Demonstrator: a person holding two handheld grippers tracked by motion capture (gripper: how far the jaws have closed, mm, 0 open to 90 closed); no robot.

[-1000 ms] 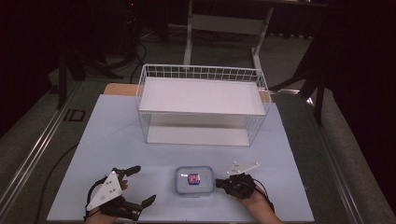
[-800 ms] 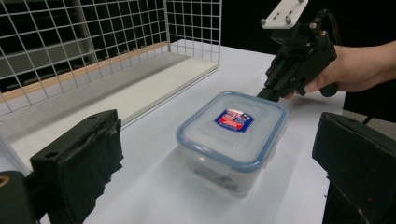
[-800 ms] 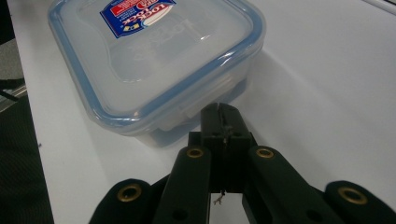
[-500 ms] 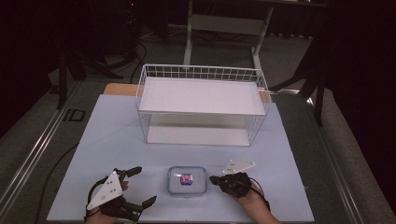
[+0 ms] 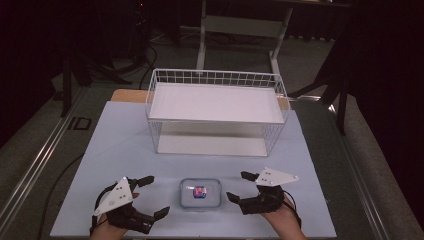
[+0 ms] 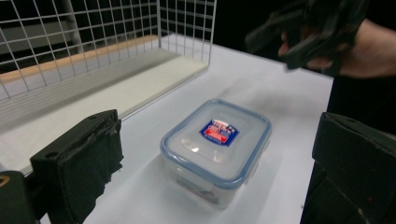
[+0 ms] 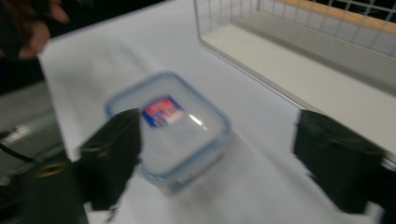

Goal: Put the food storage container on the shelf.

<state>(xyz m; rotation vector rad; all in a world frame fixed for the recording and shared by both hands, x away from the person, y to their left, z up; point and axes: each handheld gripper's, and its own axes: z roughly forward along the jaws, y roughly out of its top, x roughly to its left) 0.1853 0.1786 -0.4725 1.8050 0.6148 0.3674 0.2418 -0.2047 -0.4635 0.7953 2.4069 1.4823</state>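
A small clear lidded container [image 5: 201,194] with a blue rim and a red-and-blue label sits near the table's front edge. My left gripper [image 5: 156,196] stands open just to its left, and my right gripper [image 5: 238,186] stands open just to its right. Neither touches it. In the left gripper view the container [image 6: 217,147] lies between and beyond the wide-apart jaws, with the other gripper [image 6: 317,32] behind it. The right gripper view is blurred. There the container [image 7: 168,126] lies ahead, close to the left jaw.
A white wire basket [image 5: 215,77] with a white floor stands at the middle back of the pale blue table top [image 5: 120,135]. Its mesh wall [image 6: 93,46] rises close behind the container. The table's front edge runs just under both hands.
The container and my right gripper have shifted a little to the left. The left gripper has hardly moved. Both stay open.
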